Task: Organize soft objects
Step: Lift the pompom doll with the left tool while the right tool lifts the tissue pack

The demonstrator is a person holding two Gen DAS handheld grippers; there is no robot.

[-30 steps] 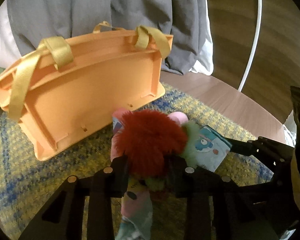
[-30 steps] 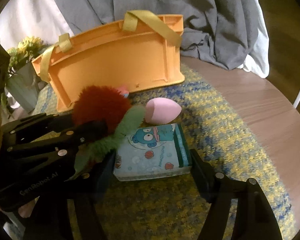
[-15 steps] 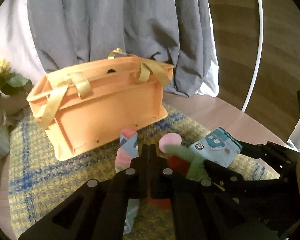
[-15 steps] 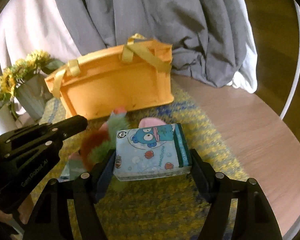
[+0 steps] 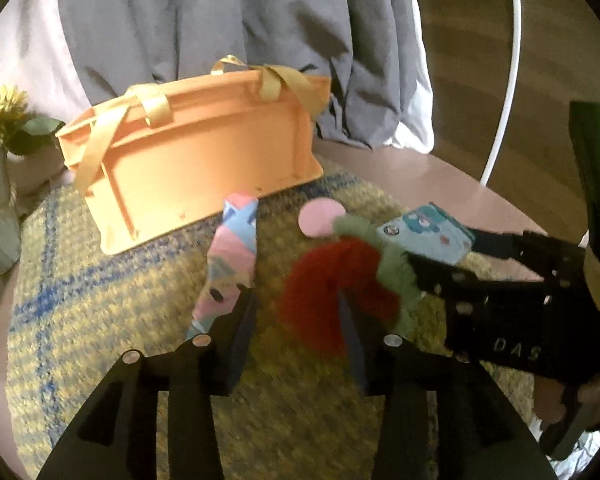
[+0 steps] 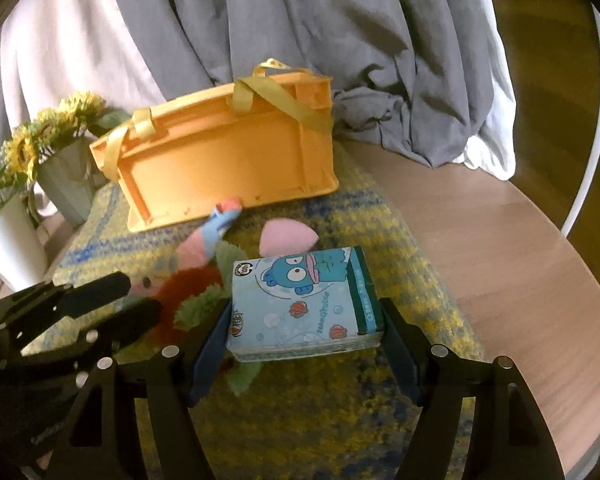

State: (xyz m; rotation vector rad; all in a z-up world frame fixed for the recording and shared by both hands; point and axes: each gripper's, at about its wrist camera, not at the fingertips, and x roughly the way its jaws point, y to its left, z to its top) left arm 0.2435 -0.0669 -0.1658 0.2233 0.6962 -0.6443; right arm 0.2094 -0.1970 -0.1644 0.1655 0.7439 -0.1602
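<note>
Four soft items [image 5: 340,280] (one basket [image 5: 196,160])

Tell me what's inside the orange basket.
Nothing can be seen inside: the orange basket shows only its outer wall and yellow handles. Its interior is hidden from both views.

Warm, dim indoor light, with a yellow-orange cast in both wrist views. Strong fisheye: black vignette at the corners, straight lines bowed near the edges. Left wrist view smeared by motion blur, worst on the woven mat [image 5: 100,280] and red fluffy toy [image 5: 332,280]. Right wrist view sharper; print on the tissue pack [image 6: 300,300] legible. Green glow at the left view's right edge. Soft shadows in the grey drape [image 6: 320,40] folds.
</note>
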